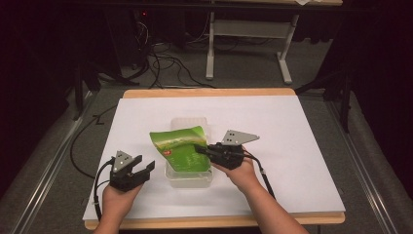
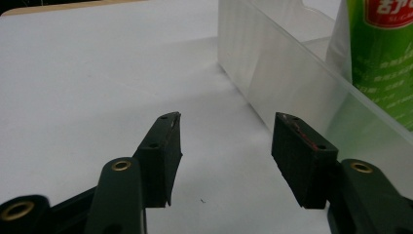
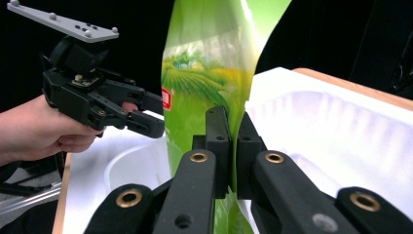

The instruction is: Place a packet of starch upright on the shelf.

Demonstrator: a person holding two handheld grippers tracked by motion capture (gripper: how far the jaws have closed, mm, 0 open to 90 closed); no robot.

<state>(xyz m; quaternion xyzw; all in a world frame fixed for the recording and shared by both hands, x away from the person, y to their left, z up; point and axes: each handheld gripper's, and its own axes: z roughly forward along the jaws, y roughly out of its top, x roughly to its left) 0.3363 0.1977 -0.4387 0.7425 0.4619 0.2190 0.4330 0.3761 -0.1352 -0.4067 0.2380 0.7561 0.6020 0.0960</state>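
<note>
Though pinched, green pouch [image 3: 209, 73] between right claw [image 3: 233, 146] pads.

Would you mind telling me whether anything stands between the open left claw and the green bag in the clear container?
Yes. The near wall of the clear container stands between the left claw and the green bag, which sits inside it. The right claw is already clamped on the bag's edge.

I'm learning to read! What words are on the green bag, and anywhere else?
Green bag, red label: white characters, cut off and too blurred to read.
Below the label, small pale print: too small to read.
Clear bin and grippers: no writing.
</note>
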